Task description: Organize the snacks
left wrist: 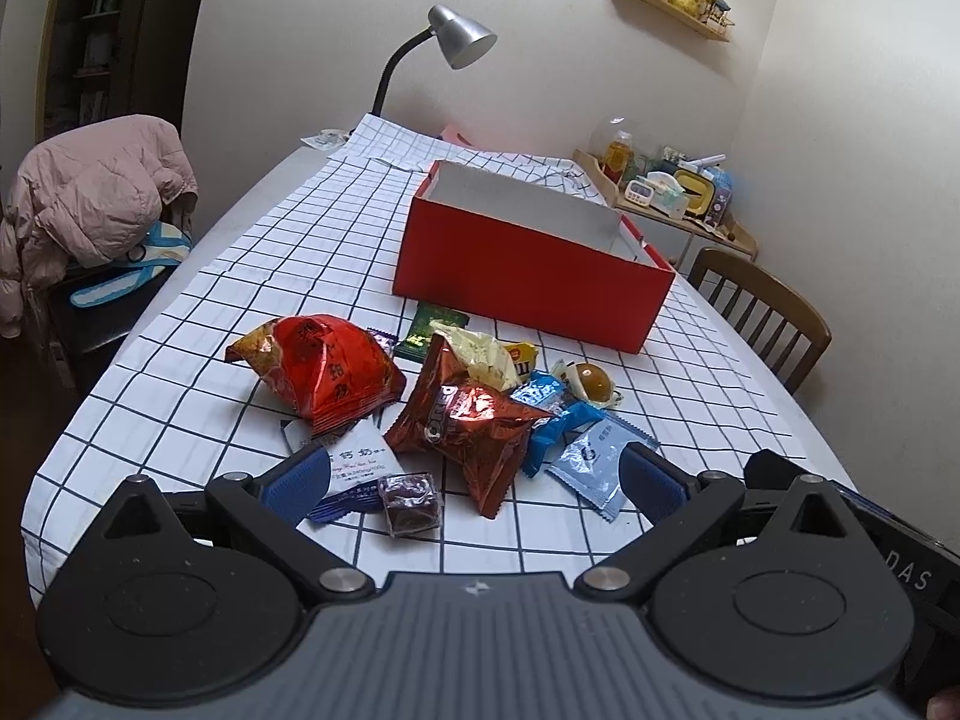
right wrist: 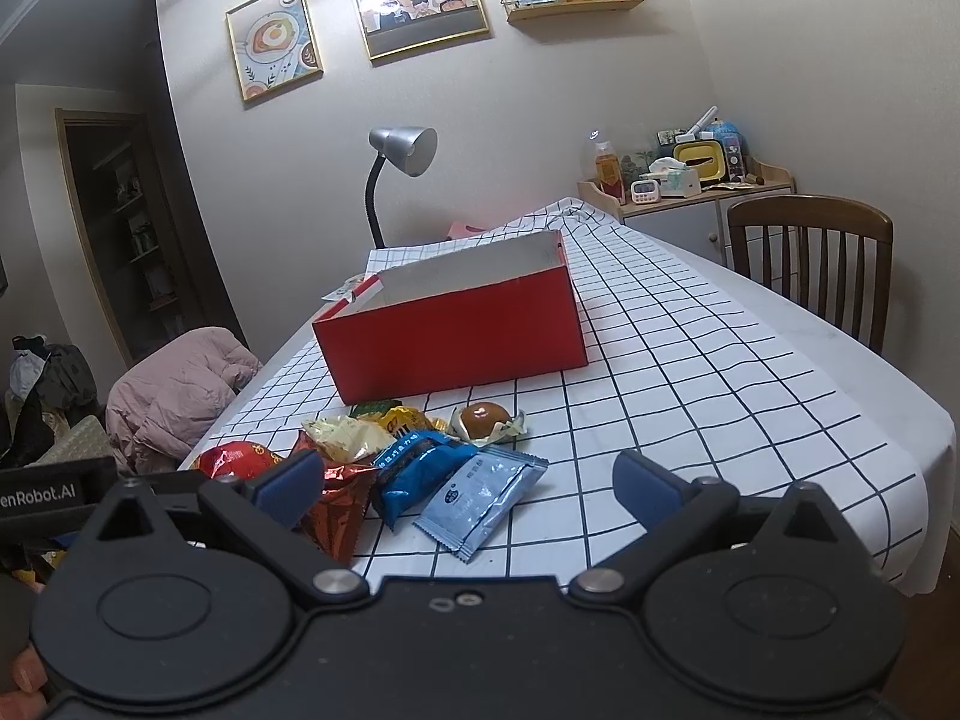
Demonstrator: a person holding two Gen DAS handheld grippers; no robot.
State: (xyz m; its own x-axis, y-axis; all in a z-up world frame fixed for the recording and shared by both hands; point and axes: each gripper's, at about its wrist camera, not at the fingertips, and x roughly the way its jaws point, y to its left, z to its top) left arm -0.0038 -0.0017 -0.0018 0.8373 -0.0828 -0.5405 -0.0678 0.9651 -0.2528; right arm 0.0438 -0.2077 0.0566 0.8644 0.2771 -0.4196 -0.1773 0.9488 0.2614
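A pile of wrapped snacks lies on the checked tablecloth [left wrist: 180,360] in front of an open, empty red box [left wrist: 528,258], which also shows in the right wrist view [right wrist: 456,330]. The pile holds a red bag [left wrist: 324,369], a brown Oreo bag [left wrist: 474,420], a dark wrapped cube [left wrist: 411,504], a pale blue sachet [left wrist: 594,456] [right wrist: 480,498], a blue packet [right wrist: 420,468] and a wrapped bun [right wrist: 483,417]. My left gripper [left wrist: 471,483] is open and empty, just short of the pile. My right gripper [right wrist: 471,489] is open and empty, with the pale blue sachet between its fingers' line.
A desk lamp [left wrist: 444,42] stands at the table's far end. A chair with a pink jacket [left wrist: 90,192] is at the left side, a wooden chair [right wrist: 810,258] at the right. A cluttered side cabinet [right wrist: 684,180] stands by the wall.
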